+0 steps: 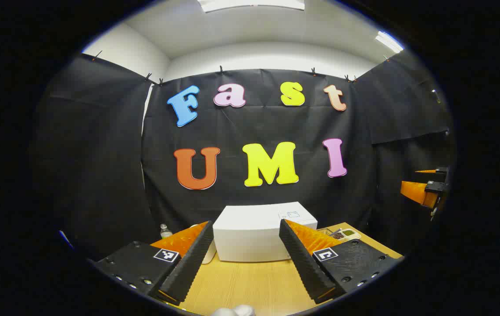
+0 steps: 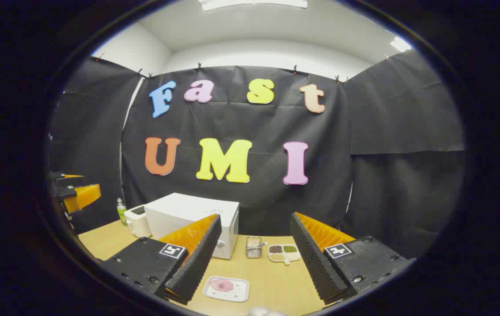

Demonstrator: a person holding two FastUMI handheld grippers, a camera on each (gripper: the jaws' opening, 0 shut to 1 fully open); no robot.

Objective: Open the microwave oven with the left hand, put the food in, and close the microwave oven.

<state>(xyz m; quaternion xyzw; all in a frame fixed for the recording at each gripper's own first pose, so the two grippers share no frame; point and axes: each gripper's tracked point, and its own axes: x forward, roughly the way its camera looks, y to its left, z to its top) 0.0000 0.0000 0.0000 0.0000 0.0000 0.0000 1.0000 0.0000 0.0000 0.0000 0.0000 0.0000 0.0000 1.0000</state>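
Observation:
A white microwave oven (image 1: 254, 237) stands at the back of the wooden table (image 1: 241, 283), its door closed. My left gripper (image 1: 246, 259) hangs open above the table in front of it, nothing between its fingers. In the right gripper view the microwave oven (image 2: 188, 219) sits left of centre. The food, a pink slice on a white rectangular plate (image 2: 226, 288), lies on the table near the front. My right gripper (image 2: 254, 259) is open above and around that plate, apart from it. The other gripper (image 2: 79, 193) shows at the left edge, and the right one (image 1: 423, 191) at the right edge of the left gripper view.
A white toaster (image 2: 137, 220) and a small green bottle (image 2: 121, 210) stand left of the microwave. A metal holder (image 2: 254, 247) and a divided dish of seasonings (image 2: 283, 253) sit to its right. Black cloth walls close in the table on three sides.

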